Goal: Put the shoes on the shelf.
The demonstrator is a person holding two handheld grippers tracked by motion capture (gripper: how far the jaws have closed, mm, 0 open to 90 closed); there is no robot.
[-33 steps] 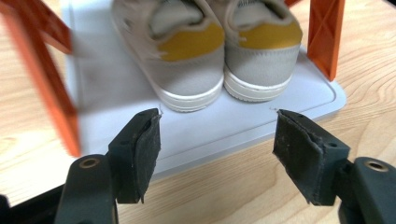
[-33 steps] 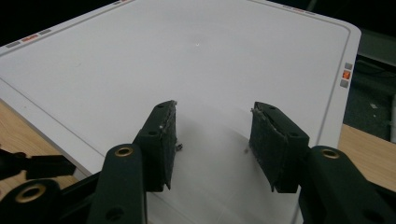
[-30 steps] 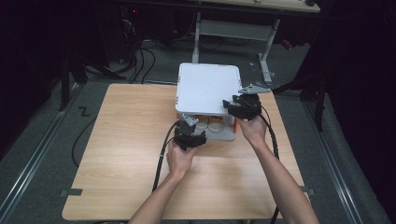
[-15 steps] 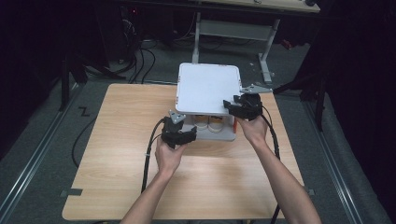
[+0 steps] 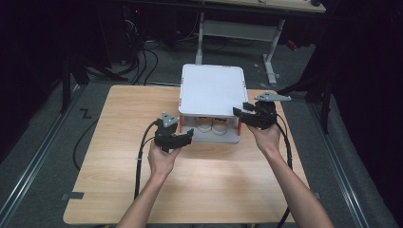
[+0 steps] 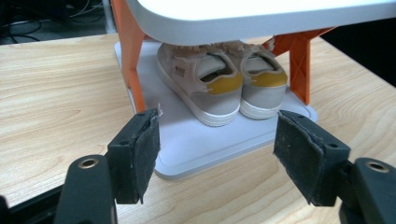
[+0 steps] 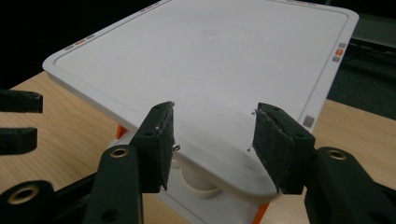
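While we hover at the rack, things stand so:
Shoes [image 6: 219, 79]: we see the pair on the white rack's [image 5: 212, 88] lower shelf, side by side, heels toward us, lengthwise running away.
Left gripper [image 5: 177, 137]: our jaws gape, empty, before the rack's front.
Right gripper [image 5: 247, 114]: we hold its jaws apart, having just moved, over the top shelf's corner, gripping nothing.
Table [image 5: 119, 118]: wooden, bearing the rack.

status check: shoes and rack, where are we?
Looks done: the pair of shoes sits side by side on the lower shelf of the white rack. In hand: nothing. The left tongs stand open just in front of the shelf, and the right tongs stand open over the rack's top corner. Left: apparently only pulling both hands clear.
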